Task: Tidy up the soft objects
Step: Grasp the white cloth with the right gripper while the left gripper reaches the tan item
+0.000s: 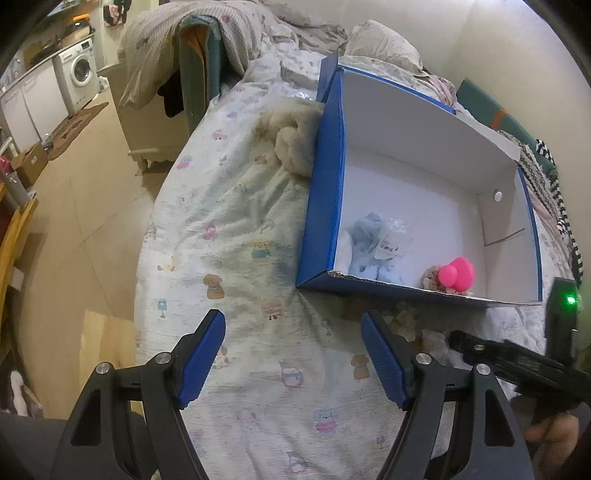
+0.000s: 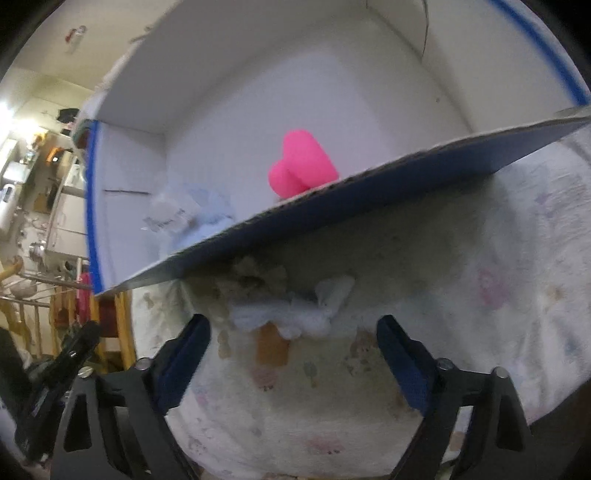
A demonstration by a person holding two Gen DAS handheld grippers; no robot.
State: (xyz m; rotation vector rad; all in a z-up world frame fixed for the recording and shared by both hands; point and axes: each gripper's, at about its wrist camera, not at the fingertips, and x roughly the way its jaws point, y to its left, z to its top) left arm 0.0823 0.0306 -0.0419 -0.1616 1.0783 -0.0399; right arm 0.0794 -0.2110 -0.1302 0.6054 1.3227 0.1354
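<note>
A blue cardboard box [image 1: 319, 192] with a white inside lies on the bed. In it are a pale blue soft toy [image 1: 365, 240] with a tag and a pink toy [image 1: 458, 273]; both show in the right wrist view, the blue toy [image 2: 207, 210] and the pink toy [image 2: 303, 162]. A cream fluffy toy [image 1: 291, 140] lies against the box's left wall. A small white and beige soft toy [image 2: 291, 317] lies on the sheet in front of the box [image 2: 332, 206]. My left gripper [image 1: 293, 332] is open and empty over the sheet. My right gripper [image 2: 293, 336] is open, its jaws either side of the small toy.
The bed has a printed white sheet [image 1: 229, 236] and rumpled bedding [image 1: 258, 22] at its far end. A striped cloth [image 1: 554, 184] lies right of the box. The floor [image 1: 81, 206] drops off left of the bed, with a washing machine [image 1: 79, 74] beyond.
</note>
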